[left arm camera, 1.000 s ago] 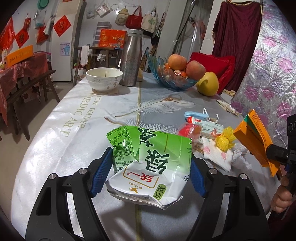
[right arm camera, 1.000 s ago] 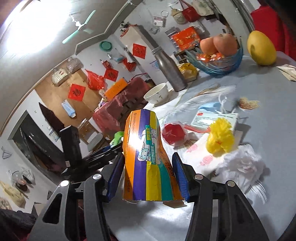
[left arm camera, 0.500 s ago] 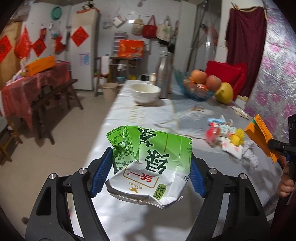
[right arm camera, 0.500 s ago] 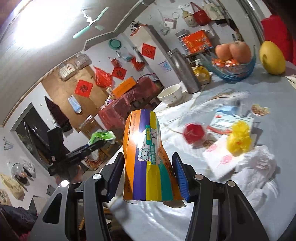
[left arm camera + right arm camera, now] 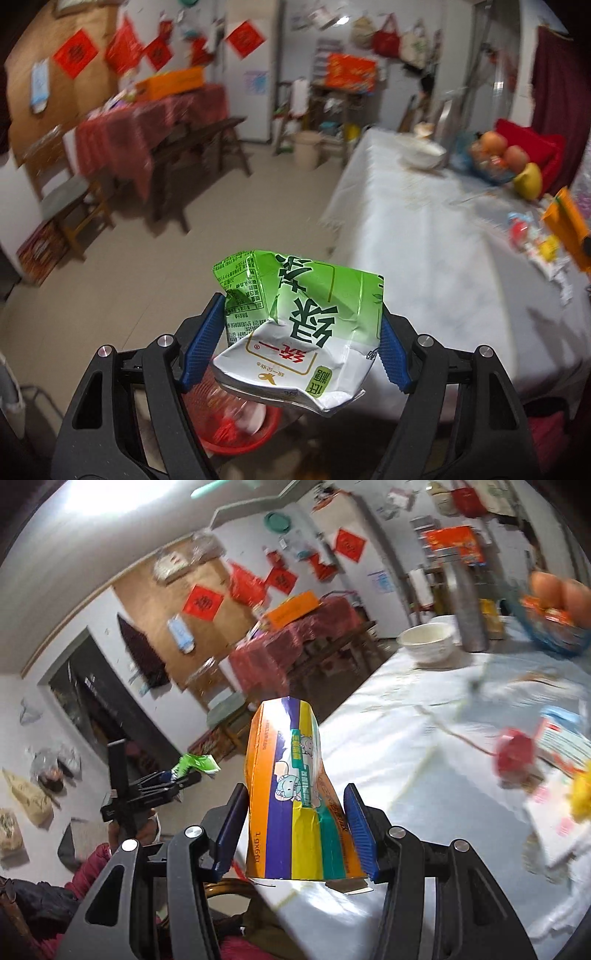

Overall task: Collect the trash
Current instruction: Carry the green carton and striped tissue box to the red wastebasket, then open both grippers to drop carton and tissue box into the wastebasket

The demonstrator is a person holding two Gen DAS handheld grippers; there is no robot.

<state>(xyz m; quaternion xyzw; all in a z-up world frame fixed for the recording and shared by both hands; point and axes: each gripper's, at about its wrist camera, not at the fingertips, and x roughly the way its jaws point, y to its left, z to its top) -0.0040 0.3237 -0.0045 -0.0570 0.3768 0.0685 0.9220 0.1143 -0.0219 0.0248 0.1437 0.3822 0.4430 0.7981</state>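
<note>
Both cartons (image 5: 299,325) (image 5: 295,805) between fingers (image 5: 201,341) (image 5: 231,829).

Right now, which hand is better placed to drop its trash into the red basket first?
Left. The left gripper holds the green carton almost above the red basket; the right gripper is over the table edge.

Each hand-held gripper (image 5: 299,345) (image 5: 295,830) has black arms, silver screws and blue ribbed pads (image 5: 201,350).

Left wrist view looks off the table (image 5: 424,258) edge toward the floor; right wrist view faces across it, table at 3 o'clock in both.
</note>
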